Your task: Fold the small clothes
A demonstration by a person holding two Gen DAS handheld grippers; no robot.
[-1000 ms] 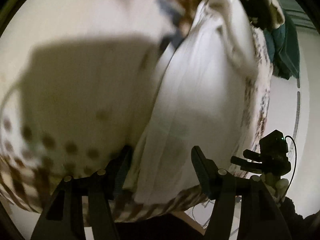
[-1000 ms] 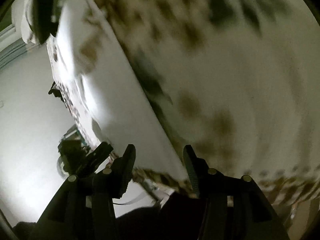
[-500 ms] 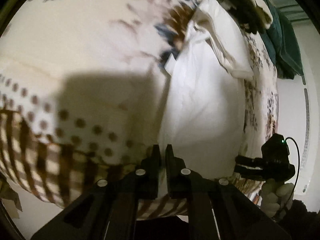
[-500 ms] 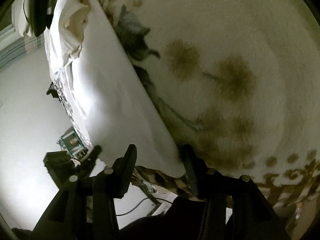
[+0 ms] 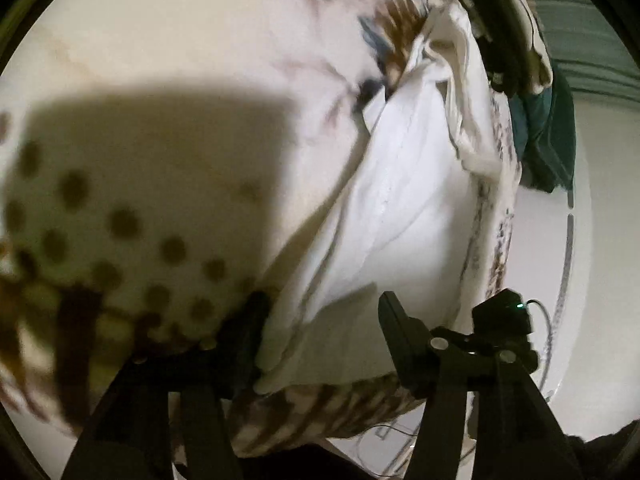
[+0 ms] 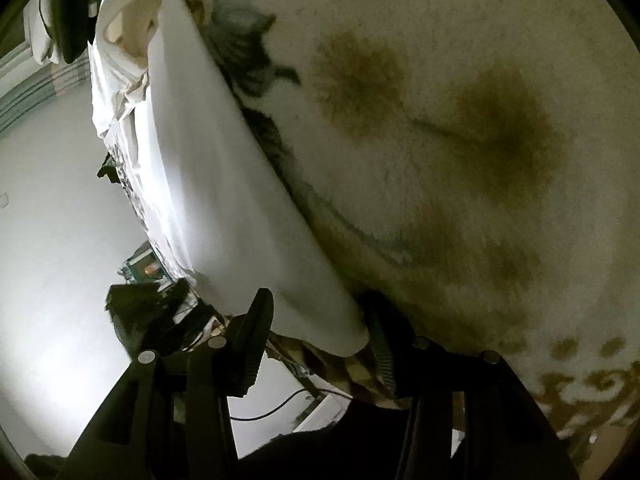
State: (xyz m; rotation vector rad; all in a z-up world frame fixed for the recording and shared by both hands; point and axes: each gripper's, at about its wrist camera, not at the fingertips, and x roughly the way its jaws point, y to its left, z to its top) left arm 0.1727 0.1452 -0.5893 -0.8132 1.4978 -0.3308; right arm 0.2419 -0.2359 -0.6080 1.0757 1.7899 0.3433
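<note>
A white garment (image 5: 400, 208) lies stretched out on a cream bedspread (image 5: 180, 80) printed with brown dots and flowers. Its far end is bunched up. My left gripper (image 5: 324, 316) is at the garment's near edge, and its jaws are opening. Rumpled cloth lies between them against the left finger, and the pads do not press it. In the right wrist view the garment (image 6: 208, 184) runs along the edge of the bedspread (image 6: 440, 160). My right gripper (image 6: 316, 316) stands open with the near corner of the cloth between its fingers.
The right gripper's black housing with a green light (image 5: 502, 316) shows just right of the garment. A teal cloth (image 5: 548, 136) hangs at the far right. Beyond the bed's edge is pale floor (image 6: 60, 240) with a dark cable (image 6: 272, 412).
My left gripper shut on the garment's near edge half a second ago and now stands apart again, leaving that edge rumpled. My right gripper kept its gap and sank slightly toward the corner.
</note>
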